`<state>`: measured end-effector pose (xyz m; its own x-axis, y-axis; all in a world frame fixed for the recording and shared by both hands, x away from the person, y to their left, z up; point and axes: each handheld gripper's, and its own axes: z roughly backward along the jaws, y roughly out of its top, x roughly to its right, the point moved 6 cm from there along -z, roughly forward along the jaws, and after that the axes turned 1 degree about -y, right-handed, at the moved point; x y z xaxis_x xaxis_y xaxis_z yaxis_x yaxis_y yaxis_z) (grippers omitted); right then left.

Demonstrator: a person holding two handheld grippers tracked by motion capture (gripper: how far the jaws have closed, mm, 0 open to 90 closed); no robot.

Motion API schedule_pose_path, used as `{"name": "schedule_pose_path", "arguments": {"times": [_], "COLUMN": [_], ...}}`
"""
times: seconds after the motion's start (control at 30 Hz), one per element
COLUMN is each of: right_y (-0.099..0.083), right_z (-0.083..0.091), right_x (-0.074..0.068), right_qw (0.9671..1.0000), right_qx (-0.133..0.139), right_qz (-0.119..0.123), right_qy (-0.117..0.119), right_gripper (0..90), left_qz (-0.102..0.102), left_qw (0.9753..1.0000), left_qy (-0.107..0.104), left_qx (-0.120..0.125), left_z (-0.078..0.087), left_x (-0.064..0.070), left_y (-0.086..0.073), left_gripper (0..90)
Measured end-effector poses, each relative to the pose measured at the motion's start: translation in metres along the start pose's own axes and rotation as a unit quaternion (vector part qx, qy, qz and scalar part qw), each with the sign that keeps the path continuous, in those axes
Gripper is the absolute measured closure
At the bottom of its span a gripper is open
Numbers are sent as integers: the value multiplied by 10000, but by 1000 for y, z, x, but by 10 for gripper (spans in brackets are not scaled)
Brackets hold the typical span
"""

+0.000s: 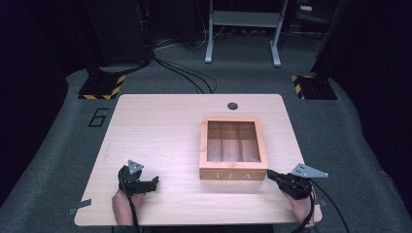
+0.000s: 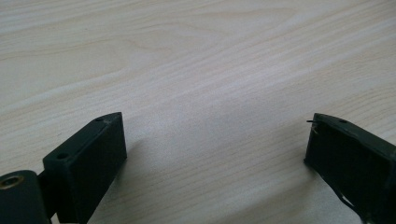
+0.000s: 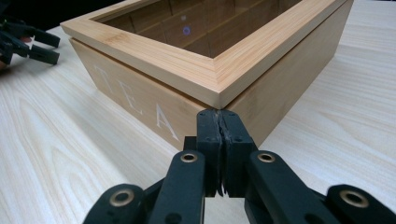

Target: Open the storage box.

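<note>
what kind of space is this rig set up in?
Likely a lab or recording studio, not a home: a lone wooden table on grey carpet, hazard-striped stand bases, floor cables and dark surroundings. A wooden tea box is the prop.

A wooden tea box (image 1: 233,148) stands right of centre on the surface (image 1: 155,131), the one obstacle there. The right tongs (image 3: 219,116), jaws pressed together, sit tight at its near right corner. Open wood lies all round the left tongs (image 2: 215,140), jaws wide, well apart from the box.
</note>
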<state>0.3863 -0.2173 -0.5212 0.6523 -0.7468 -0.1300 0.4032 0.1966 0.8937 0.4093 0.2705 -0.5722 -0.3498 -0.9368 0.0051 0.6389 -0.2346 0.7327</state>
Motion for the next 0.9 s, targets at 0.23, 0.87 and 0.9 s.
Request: {"name": "schedule_pose_path", "arguments": {"times": [0.23,0.87,0.9], "right_y": [-3,-50,-51], "right_z": [3,16,14], "right_x": [1,47,49], "right_qw": [9999,9818,9802], "right_qx": [-14,-1072,-1189], "right_qz": [6,-429,-418], "right_qy": [-105,-1505,-1530], "right_gripper": [863,232,208], "left_qz": [2,2,2], "left_qw": [10000,10000,10000], "left_qy": [0,2,-4], "left_qx": [0,1,1], "left_z": [0,0,0], "left_x": [0,0,0], "left_y": [0,0,0], "left_gripper": [49,49,49]}}
